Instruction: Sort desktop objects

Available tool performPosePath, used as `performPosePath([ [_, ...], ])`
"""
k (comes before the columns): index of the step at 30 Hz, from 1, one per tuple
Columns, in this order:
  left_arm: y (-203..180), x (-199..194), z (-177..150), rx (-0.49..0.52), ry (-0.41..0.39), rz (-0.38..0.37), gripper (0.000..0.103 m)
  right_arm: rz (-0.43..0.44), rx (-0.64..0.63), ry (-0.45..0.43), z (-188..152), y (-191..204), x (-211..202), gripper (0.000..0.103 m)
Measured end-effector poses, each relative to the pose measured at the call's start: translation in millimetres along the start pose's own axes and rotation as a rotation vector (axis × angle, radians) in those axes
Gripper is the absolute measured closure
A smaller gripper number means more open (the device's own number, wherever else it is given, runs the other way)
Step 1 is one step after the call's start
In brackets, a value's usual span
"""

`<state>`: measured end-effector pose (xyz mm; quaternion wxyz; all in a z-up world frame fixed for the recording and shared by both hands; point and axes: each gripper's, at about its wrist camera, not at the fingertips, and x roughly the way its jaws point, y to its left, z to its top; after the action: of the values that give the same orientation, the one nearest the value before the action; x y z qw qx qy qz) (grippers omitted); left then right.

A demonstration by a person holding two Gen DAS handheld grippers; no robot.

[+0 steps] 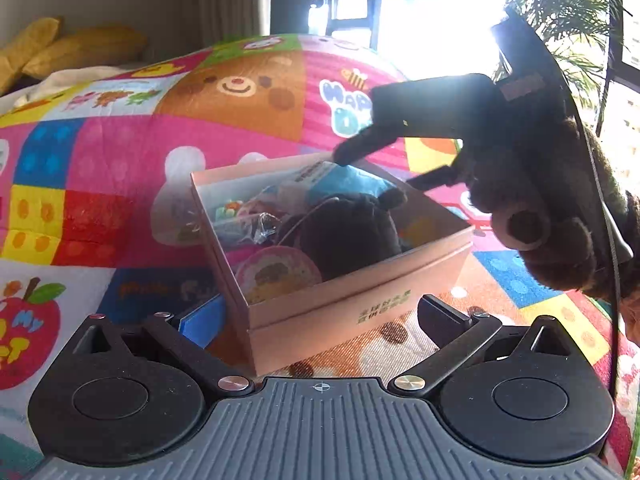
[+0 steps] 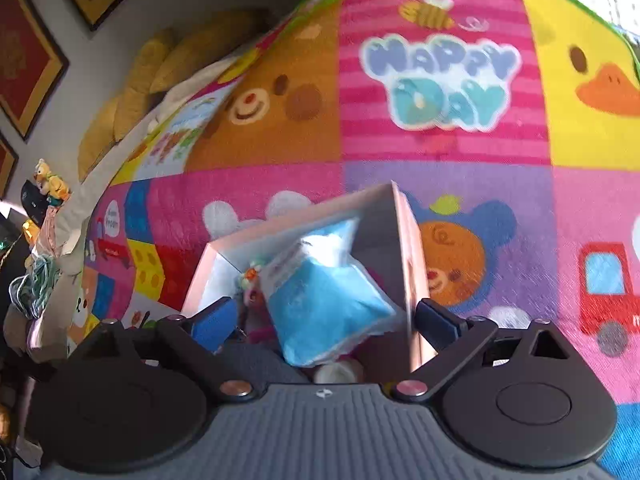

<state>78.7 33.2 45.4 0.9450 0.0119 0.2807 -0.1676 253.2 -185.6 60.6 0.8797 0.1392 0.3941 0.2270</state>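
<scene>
An open pink cardboard box stands on a colourful cartoon mat. It holds a blue packet, a dark brown plush item, a round pink piece and small bright trinkets. My left gripper is open, its fingers spread either side of the box's near corner without pressing it. My right gripper hovers over the box's far rim, open and empty. In the right wrist view my right gripper straddles the box, with the blue packet lying below.
A brown plush shape with a round paw pad hangs beside the right gripper's body; toy or sleeve, I cannot tell. Yellow cushions lie at the mat's far edge. Toys and yarn crowd the left side. A potted palm stands by the bright window.
</scene>
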Motion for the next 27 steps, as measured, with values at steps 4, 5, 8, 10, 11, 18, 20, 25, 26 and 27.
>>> performPosePath([
  [4, 14.8, -10.2, -6.1, -0.035, -0.009, 0.105, 0.0, 0.027, -0.119, -0.011, -3.7, 43.3, 13.6, 0.0],
  [5, 21.7, -12.1, -8.1, -0.049, -0.012, 0.131, 0.0, 0.051, -0.12, -0.003, -2.6, 50.8, 19.3, 0.0],
  [8, 38.2, -15.7, -9.1, -0.113, 0.001, 0.155, 0.0, 0.099, -0.121, 0.007, 5.1, 67.4, 36.1, 0.0],
  [10, 39.6, -18.3, -10.0, -0.123, 0.006, 0.158, 0.0, 0.093, -0.148, -0.014, 7.2, 75.5, 36.7, 0.001],
  [11, 37.2, -19.6, -11.0, -0.113, 0.004, 0.16, 0.0, 0.1, -0.158, -0.023, 6.1, 75.9, 32.4, 0.001],
  [18, 22.0, -11.1, -13.1, -0.067, -0.01, 0.219, 0.0, 0.016, -0.296, -0.154, -40.2, 55.8, -41.6, 0.0],
  [20, 18.3, -8.0, -12.4, -0.059, 0.0, 0.247, 0.0, -0.012, -0.332, -0.134, -58.7, 46.9, -52.7, 0.0],
  [25, 13.3, -13.0, -16.9, -0.089, 0.04, 0.279, 0.0, -0.117, -0.395, -0.076, -95.6, 34.8, -45.5, 0.0],
  [26, 12.1, -16.2, -19.3, -0.099, 0.044, 0.281, 0.0, -0.142, -0.402, -0.076, -99.4, 34.8, -41.4, 0.0],
  [27, 10.5, -19.5, -22.1, -0.11, 0.047, 0.28, 0.0, -0.167, -0.41, -0.085, -101.5, 35.0, -36.1, 0.0],
])
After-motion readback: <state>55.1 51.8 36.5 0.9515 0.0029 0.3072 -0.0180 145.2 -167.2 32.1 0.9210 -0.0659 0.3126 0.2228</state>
